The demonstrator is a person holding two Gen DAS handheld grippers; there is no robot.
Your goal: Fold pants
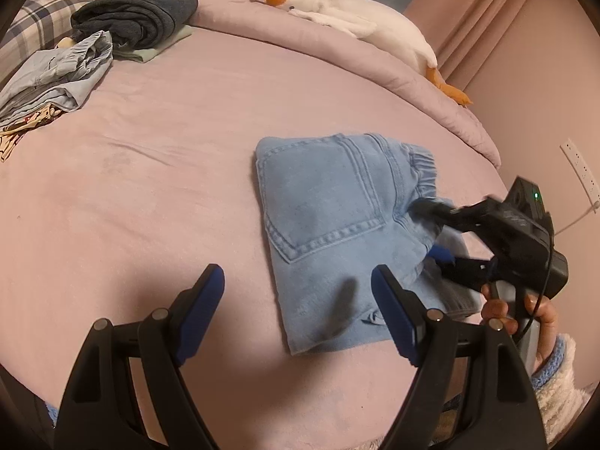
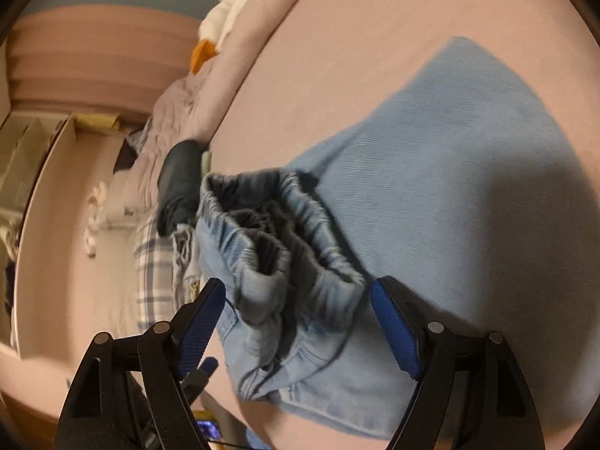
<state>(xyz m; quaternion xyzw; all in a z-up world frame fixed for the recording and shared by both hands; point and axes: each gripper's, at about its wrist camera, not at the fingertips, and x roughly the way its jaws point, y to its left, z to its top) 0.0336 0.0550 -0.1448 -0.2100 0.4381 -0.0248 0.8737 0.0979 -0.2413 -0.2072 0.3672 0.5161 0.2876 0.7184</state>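
Light blue denim pants [image 1: 330,232] lie folded into a small rectangle on the pink bed, back pocket up, elastic waistband at the right. My left gripper [image 1: 298,292] is open and empty, hovering over the near edge of the pants. My right gripper [image 1: 431,230] comes in from the right, its jaws open around the waistband end. In the right wrist view the bunched waistband [image 2: 285,247] sits between the open fingers of the right gripper [image 2: 298,300], and the pants [image 2: 450,157] stretch away beyond it.
A pile of folded dark and light clothes [image 1: 123,18] lies at the far left of the bed [image 1: 131,187]. A white goose plush [image 1: 356,18] lies on the rolled duvet at the back. A wall and socket [image 1: 579,167] are at the right.
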